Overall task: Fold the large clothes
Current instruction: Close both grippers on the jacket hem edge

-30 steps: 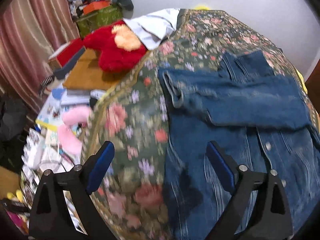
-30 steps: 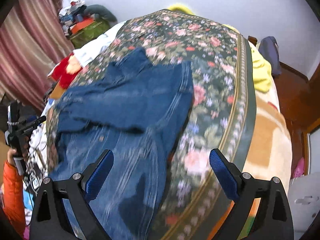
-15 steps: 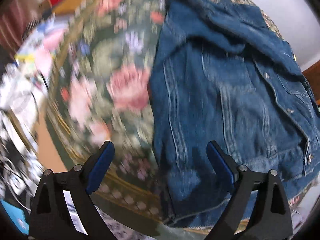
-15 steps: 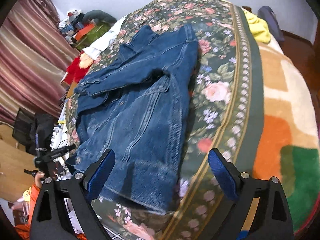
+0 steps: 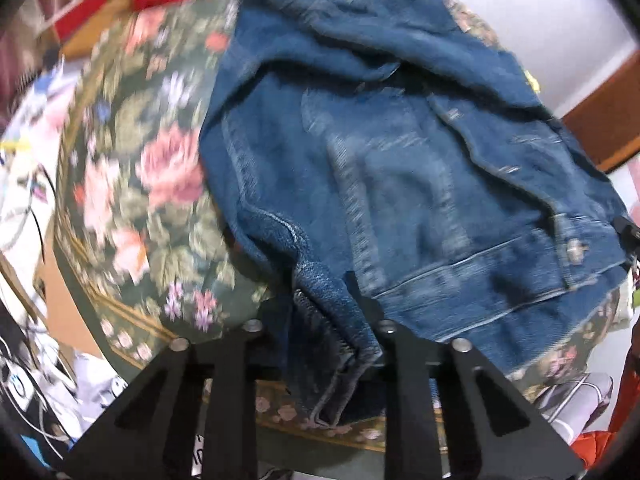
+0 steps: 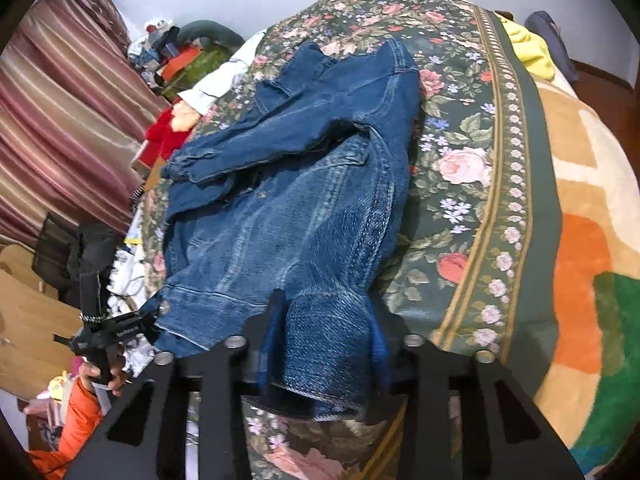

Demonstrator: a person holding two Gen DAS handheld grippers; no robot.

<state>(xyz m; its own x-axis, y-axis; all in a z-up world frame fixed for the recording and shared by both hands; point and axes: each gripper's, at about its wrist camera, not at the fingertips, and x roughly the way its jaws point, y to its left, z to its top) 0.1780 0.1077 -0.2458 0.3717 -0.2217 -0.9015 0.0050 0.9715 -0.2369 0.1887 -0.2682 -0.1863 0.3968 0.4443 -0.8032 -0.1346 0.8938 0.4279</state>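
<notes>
A second ago both grippers hovered spread above the blue denim jacket [image 6: 304, 184]; their jaws have just been closing. The left gripper [image 5: 320, 312] now pinches the hem corner at 6 o'clock, and the right gripper [image 6: 326, 320] pinches the opposite hem corner. The jacket lies on the green floral bedspread [image 6: 472, 168], one sleeve folded across its chest. Only the right view shows the orange-sleeved hand [image 6: 102, 372] at 8 o'clock; only the left view is blurred. No writing is readable.
</notes>
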